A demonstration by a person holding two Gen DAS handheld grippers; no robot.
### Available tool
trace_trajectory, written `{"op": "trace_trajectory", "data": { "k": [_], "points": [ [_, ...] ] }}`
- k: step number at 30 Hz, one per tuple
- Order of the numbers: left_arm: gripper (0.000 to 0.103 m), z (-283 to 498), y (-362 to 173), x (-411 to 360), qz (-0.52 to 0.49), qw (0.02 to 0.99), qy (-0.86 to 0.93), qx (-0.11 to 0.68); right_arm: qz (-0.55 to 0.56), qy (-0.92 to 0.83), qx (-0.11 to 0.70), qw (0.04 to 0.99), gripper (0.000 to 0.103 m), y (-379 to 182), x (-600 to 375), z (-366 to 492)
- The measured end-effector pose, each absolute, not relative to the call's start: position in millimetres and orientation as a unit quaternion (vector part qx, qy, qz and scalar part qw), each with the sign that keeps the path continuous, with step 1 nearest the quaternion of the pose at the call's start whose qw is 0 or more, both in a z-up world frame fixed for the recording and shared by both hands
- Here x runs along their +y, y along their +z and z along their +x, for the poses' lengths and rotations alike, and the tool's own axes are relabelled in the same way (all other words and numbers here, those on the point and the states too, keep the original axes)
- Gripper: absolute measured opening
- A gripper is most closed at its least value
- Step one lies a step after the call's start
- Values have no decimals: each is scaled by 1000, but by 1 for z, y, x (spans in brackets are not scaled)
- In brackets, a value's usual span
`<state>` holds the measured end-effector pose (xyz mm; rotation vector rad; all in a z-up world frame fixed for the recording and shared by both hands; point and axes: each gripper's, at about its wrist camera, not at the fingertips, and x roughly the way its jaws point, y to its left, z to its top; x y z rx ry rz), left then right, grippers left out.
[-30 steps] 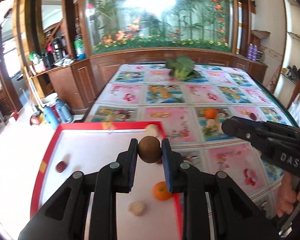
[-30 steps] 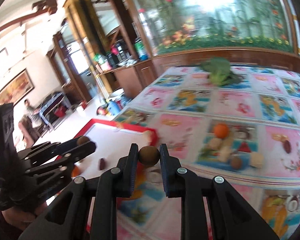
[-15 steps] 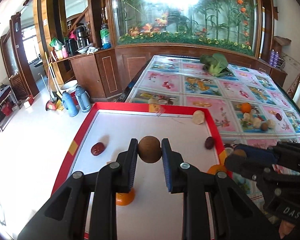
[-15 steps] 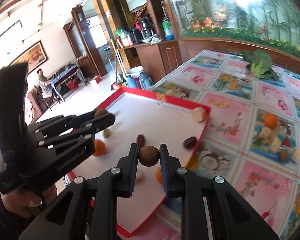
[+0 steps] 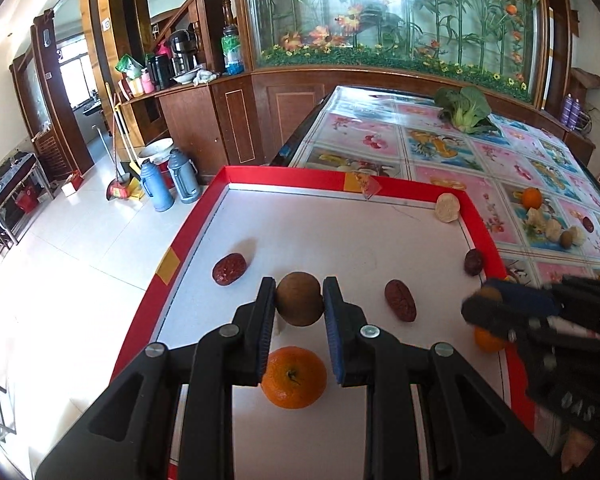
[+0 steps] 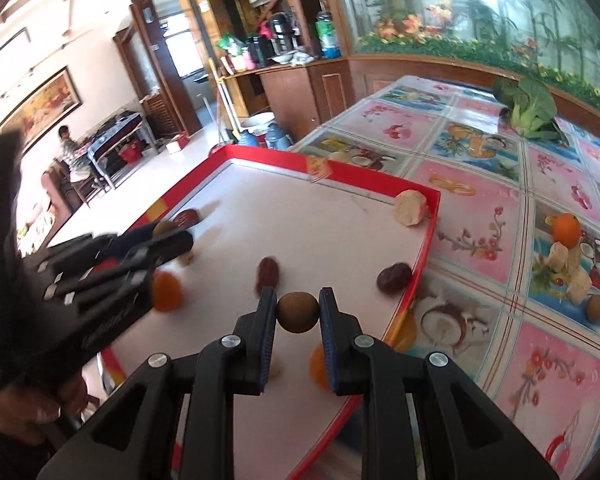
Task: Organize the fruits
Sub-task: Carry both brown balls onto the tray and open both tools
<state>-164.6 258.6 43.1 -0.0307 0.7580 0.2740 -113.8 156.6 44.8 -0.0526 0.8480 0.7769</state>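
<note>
Your left tool [image 5: 299, 300] pinched one small brown fruit [image 5: 299, 298] across its middle above the tray [image 5: 284, 178]; your right tool [image 6: 298, 312] gripped another brown fruit [image 6: 298, 312] likewise. Both looked light, hard-shelled and round, likely to roll, so a centred squeeze suited them.

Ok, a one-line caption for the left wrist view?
Left hand-held gripper holds a brown longan above the red-rimmed tray, with an orange and red dates below.

brown round fruit [image 5: 299, 299] clamped above tray [image 5: 380, 188] | second brown fruit [image 6: 298, 313] likewise | orange [image 5: 293, 377], three red dates [image 5: 229, 268] on tray
</note>
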Motion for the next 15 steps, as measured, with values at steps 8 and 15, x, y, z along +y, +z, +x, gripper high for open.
{"op": "trace_trajectory", "data": {
  "k": [8,15],
  "points": [
    [26,-156,31,247,10,911,131,391,-37,353,444,823,20,27,170,-100],
    [68,-154,31,243,23,907,145,395,-36,362,435,824,24,38,156,-111]
  ]
}}
